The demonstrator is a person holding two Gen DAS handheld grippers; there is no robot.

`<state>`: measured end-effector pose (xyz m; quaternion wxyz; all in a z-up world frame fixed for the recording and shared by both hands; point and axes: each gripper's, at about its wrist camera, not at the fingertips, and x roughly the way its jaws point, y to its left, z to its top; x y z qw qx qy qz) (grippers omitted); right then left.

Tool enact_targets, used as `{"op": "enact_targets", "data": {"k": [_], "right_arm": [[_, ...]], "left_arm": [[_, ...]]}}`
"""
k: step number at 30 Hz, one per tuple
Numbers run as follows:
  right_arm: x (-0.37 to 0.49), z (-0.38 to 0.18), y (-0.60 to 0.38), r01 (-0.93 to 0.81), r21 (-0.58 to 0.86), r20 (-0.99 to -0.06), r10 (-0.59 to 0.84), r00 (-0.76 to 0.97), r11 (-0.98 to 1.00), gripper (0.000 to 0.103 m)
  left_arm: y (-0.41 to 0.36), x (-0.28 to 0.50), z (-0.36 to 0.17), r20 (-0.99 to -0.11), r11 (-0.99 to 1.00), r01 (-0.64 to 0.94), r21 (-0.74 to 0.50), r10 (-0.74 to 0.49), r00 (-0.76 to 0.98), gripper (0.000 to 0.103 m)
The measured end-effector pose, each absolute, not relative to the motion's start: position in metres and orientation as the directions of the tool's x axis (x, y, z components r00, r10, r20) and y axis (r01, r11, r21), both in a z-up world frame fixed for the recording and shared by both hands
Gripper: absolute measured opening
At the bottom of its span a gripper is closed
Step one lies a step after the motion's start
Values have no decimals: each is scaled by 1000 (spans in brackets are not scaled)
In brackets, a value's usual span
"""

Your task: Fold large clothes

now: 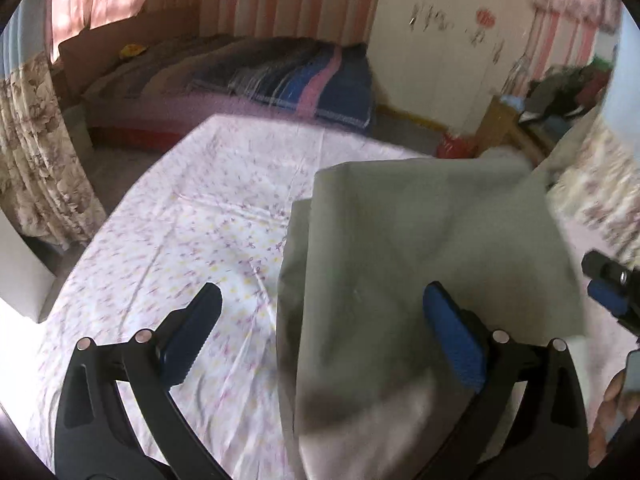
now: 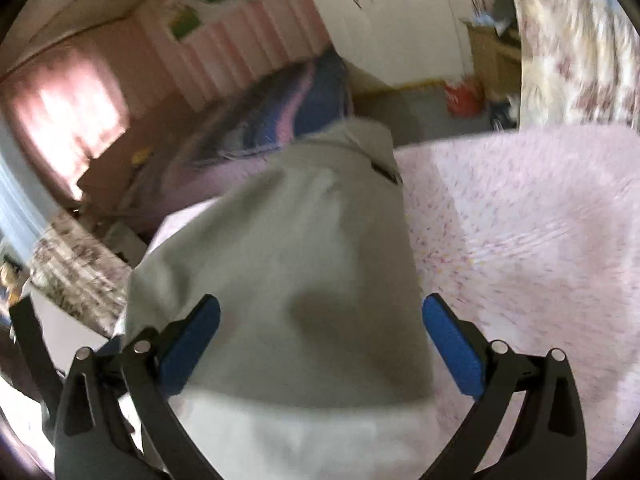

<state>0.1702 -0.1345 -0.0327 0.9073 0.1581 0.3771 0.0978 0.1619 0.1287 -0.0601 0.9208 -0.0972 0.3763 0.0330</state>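
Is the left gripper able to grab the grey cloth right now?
Probably yes. The left gripper is open and the grey cloth lies on the flowery sheet, already reaching between its fingers, with nothing blocking.

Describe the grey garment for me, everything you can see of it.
The garment is plain pale grey-green cloth, seemingly thin and woven. It lies partly folded on the floral sheet, layers overlapping with a straight edge on its left and soft creases. In the right wrist view it narrows toward a far end with a small dark tab. The left gripper and right gripper both stand open over it; contact is unclear. Motion blur hides finer detail.
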Motion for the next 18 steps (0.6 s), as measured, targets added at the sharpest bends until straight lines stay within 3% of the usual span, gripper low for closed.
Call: {"op": "enact_targets", "data": {"k": [3, 11, 14, 18], "right_arm": [[125, -26, -148, -113, 378, -640, 348, 685, 919, 101], [40, -51, -156, -266, 160, -673, 303, 675, 950, 101], [38, -70, -155, -273, 146, -714, 292, 637, 951, 101], [43, -80, -141, -285, 42, -743, 221, 631, 957, 101]], "left_arm": [[123, 123, -46, -667, 988, -57, -143, -53, 743, 100], [88, 30, -52, -622, 996, 88, -15, -78, 780, 100], [77, 29, -70, -652, 994, 82, 67, -19, 758, 100], [96, 39, -94, -724, 999, 22, -36, -41, 689, 100]]}}
